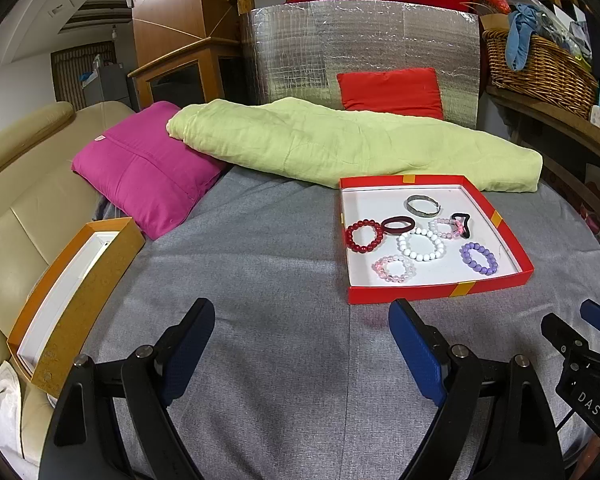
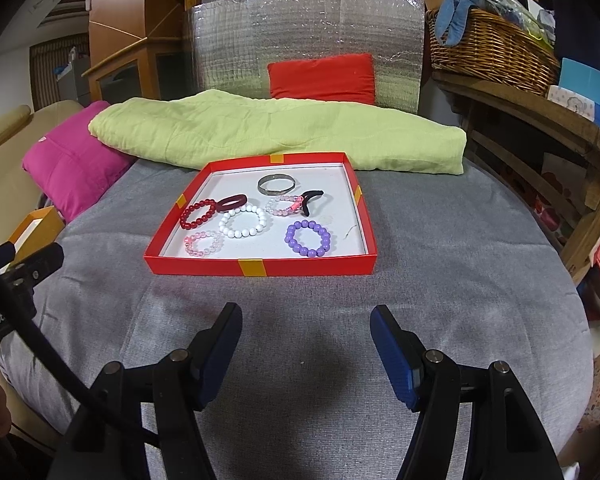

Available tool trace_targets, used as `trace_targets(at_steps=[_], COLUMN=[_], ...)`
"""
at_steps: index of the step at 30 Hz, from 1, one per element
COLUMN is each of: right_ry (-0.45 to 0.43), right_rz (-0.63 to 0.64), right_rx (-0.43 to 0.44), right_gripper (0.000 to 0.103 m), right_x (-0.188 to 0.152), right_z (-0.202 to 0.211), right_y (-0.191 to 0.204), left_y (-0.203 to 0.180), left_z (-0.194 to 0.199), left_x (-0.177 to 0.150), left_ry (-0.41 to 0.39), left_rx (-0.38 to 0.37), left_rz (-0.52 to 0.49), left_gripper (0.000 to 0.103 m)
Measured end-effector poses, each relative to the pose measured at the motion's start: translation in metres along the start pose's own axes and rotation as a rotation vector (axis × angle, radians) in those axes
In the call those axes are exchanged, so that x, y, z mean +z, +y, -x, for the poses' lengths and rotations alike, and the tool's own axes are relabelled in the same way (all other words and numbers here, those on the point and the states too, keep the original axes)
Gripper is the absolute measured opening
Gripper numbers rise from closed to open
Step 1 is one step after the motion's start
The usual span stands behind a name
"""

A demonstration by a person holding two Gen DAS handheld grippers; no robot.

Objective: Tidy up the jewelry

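A shallow red box lid [image 1: 440, 290] [image 2: 260, 267] lies on the grey cloth and holds several bracelets: red beads [image 1: 364, 236] [image 2: 198, 213], white beads [image 1: 421, 244] [image 2: 244, 221], purple beads [image 1: 479, 258] [image 2: 309, 237], pink beads [image 1: 394, 268] [image 2: 204, 243], a silver bangle [image 1: 423, 205] [image 2: 277, 184], a dark red ring [image 1: 398, 225] [image 2: 232, 202] and a black hair tie [image 1: 462, 222] [image 2: 312, 200]. An orange box [image 1: 74, 300] [image 2: 32, 232] with a white inside sits far left. My left gripper [image 1: 302, 336] is open and empty, short of the lid. My right gripper [image 2: 306, 332] is open and empty, in front of the lid.
A green folded blanket [image 1: 340, 140] [image 2: 276, 132], a magenta pillow [image 1: 148, 168] [image 2: 72, 164] and a red cushion [image 1: 392, 92] [image 2: 322, 78] lie behind the lid. A wicker basket [image 1: 540, 68] [image 2: 492, 52] stands on a wooden shelf at the right. A beige sofa [image 1: 16, 184] is at the left.
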State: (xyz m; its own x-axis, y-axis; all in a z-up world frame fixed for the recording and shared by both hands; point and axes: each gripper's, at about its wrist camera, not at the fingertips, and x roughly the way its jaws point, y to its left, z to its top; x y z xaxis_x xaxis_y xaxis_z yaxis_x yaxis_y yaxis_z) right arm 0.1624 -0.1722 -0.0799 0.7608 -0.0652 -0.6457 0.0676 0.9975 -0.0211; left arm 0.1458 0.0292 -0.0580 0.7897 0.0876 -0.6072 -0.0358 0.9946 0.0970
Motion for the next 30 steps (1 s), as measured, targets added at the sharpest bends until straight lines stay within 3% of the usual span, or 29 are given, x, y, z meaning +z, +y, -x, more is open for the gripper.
trace_targets(at_steps=[30], right_ry=[0.000], right_rz=[0.024], right_rx=[0.007], right_gripper=[0.070], right_x=[-0.0004], right_z=[-0.0015], right_y=[0.0086], left_y=[0.0011], left_z=[-0.0006], left_x=[0.0005], left_ry=[0.003], left_rx=[-0.002], left_rz=[0.008], left_gripper=[0.089])
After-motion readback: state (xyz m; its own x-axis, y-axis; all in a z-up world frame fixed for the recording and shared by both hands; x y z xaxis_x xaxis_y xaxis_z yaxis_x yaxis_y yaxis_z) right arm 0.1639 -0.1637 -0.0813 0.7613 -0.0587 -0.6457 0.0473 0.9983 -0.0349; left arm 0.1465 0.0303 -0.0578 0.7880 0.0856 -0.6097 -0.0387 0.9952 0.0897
